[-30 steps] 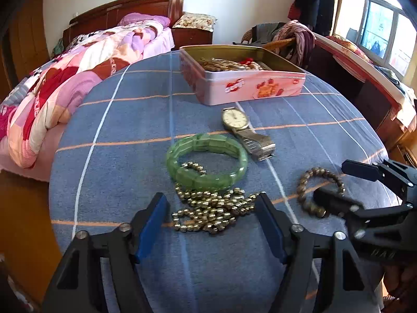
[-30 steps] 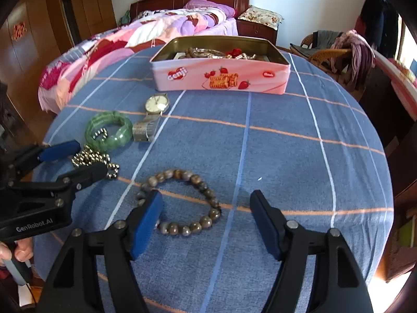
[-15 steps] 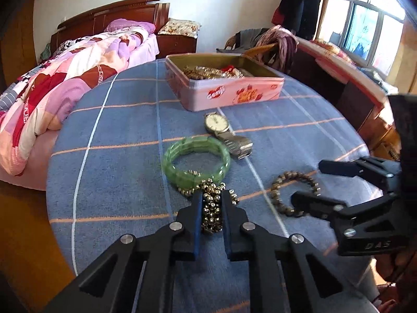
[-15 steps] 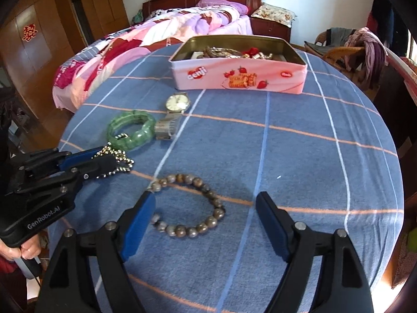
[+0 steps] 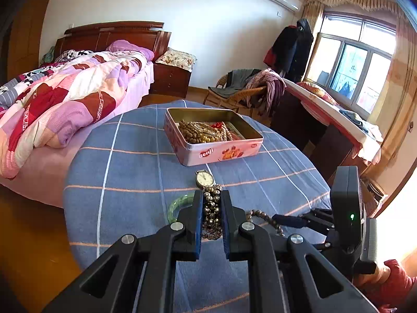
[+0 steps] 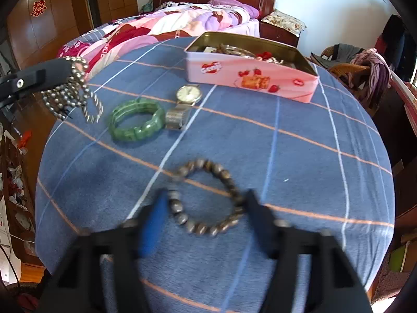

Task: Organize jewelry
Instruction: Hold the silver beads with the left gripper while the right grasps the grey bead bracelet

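My left gripper [image 5: 211,195] is shut on a silver bead chain [image 5: 211,208] and holds it above the table; in the right wrist view the chain [image 6: 70,96] dangles from the left gripper [image 6: 65,70] at the far left. My right gripper [image 6: 206,194] points down at a brown bead bracelet [image 6: 200,228] lying on the blue cloth. Its jaws are closing, blurred, one on each side of the bracelet, which lies between them. A green bangle [image 6: 135,127] and a wristwatch [image 6: 189,95] lie further back. The pink tin [image 6: 250,75] holds several pieces of jewelry.
The round table [image 6: 312,169] has a blue checked cloth that drops off at every side. A bed with a patchwork quilt [image 5: 65,99] stands beyond the left edge. A wicker chair with clothes [image 5: 250,88] and a desk by the window are at the back right.
My left gripper shut on the bead chain and lifted it off the cloth. The right gripper's fingers have drawn inward around the brown bracelet; that hand has stayed in place.
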{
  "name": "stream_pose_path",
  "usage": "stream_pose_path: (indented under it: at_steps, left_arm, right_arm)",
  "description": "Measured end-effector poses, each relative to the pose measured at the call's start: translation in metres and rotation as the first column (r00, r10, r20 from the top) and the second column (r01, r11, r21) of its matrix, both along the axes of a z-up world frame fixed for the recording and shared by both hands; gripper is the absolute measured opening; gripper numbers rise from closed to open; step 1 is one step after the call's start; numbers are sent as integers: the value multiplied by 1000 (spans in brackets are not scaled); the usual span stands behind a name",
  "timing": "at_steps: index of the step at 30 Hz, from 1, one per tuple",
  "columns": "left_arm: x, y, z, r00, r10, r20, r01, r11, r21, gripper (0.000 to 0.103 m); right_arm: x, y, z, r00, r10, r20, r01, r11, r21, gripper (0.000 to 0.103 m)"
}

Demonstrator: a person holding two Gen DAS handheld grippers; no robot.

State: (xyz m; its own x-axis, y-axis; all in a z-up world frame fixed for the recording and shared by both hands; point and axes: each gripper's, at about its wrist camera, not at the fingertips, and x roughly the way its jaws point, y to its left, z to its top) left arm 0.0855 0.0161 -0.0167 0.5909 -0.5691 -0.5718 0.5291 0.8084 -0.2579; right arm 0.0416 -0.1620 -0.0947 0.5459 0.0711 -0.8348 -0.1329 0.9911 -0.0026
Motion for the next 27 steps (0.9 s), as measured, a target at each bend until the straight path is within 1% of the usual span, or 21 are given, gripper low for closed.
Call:
stream_pose_path:
  at_steps: [1, 2, 5, 7, 8, 11, 15, 19, 27]
  left_arm:
    - [1, 0, -1, 1000, 6, 0, -6, 1000, 3, 12]
    - [2, -1, -2, 1000, 9, -5, -9, 1000, 3, 12]
    - [5, -2, -7, 1000, 21, -21, -21, 1000, 8, 12]
    - [5, -2, -9, 999, 24, -25, -24, 1000, 11, 12]
    - [5, -2, -9, 999, 27, -27, -27, 1000, 10, 12]
    - [8, -2, -11, 999, 34, -35, -34, 999, 2, 12]
    - [9, -4, -13, 998, 31, -46, -31, 1000, 5, 12]
    - [9, -6, -14, 998, 28, -50, -28, 1000, 7, 12]
    - [11, -9, -13, 998, 30, -51, -30, 1000, -4, 12]
  right_arm:
    - [1, -5, 1, 1000, -16, -2, 16, 1000, 2, 25]
    - [3, -11, 1, 999, -33, -4, 33, 999, 18, 20]
    - [4, -30, 2, 997, -76, -8, 77, 989, 126, 19]
    - [2, -40, 5, 995, -100, 10, 96, 977, 190, 18]
    - [1, -47, 8, 993, -112, 22, 104, 968, 230, 10]
    - [-3, -60, 18, 985, -158, 62, 132, 943, 305, 9]
    - [-4, -61, 26, 979, -177, 101, 140, 943, 301, 8]
    - [-4, -70, 31, 972, -201, 122, 151, 931, 332, 8]
    - [-7, -94, 58, 950, -243, 196, 153, 910, 386, 8]
